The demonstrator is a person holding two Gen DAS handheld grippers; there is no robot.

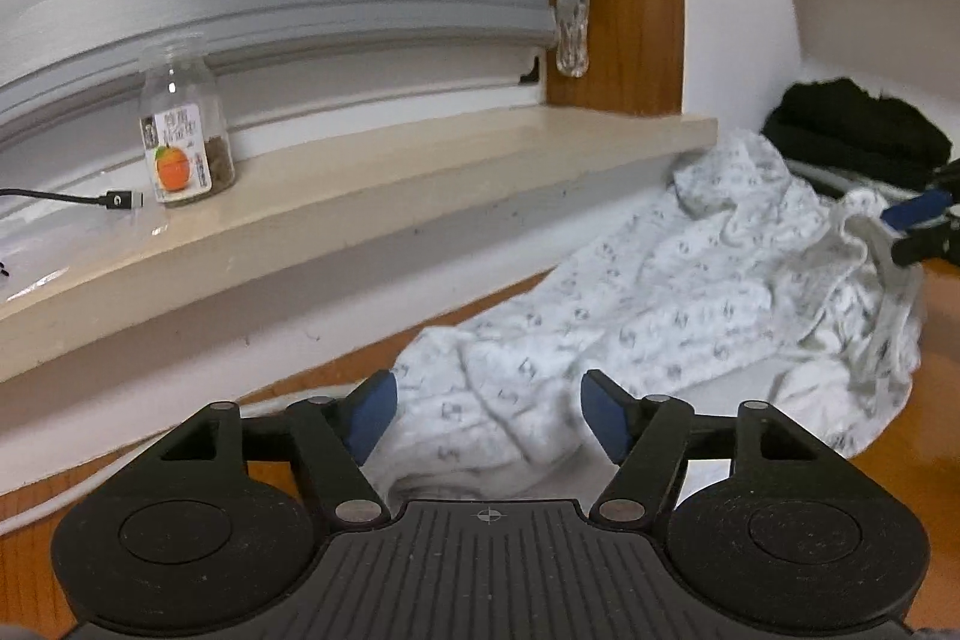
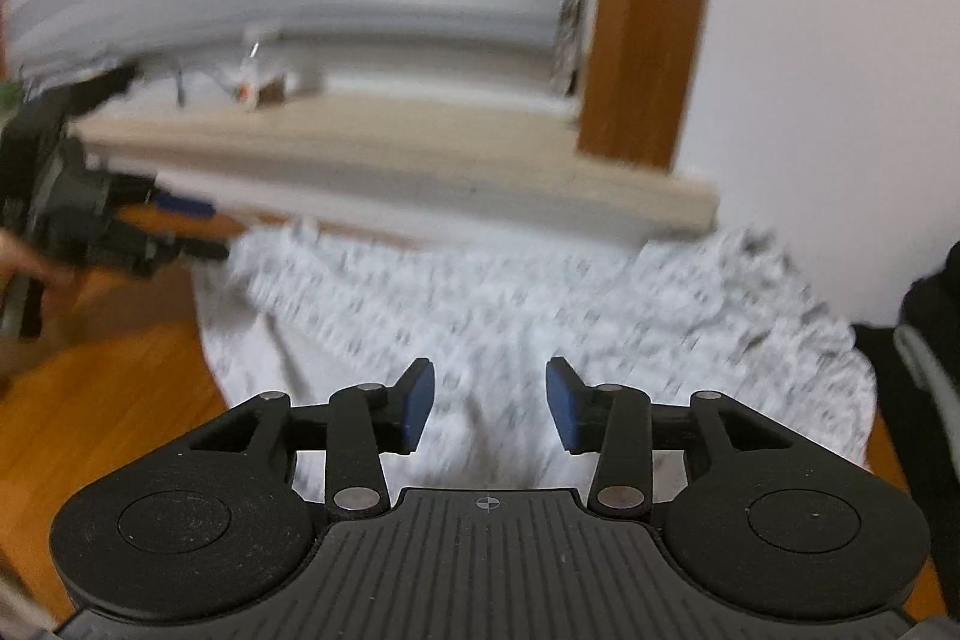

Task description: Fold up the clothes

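While both grippers hang over it, the white cotton garment with small grey printed marks [image 1: 690, 292] lies rumpled on the orange-brown wooden floor [image 1: 936, 472], below the pale beige window sill [image 1: 420, 166].

Left side: black left gripper with blue finger pads [image 1: 487, 415], fingers spread wide, nothing between them. Near hem of the cloth sits directly under and ahead of the pads. Cloth's long axis runs from that hem away to the right and back toward the wall.

Right side: black right gripper with blue pads [image 2: 489, 403], also spread and empty, poised over the garment's middle; view blurred. In the left view its tips appear at the far right edge of the cloth, whether touching a raised fold I cannot tell.

Judgement: each gripper covers its own end; left nearest the hem. Garment is crumpled, not a flat folded stack.
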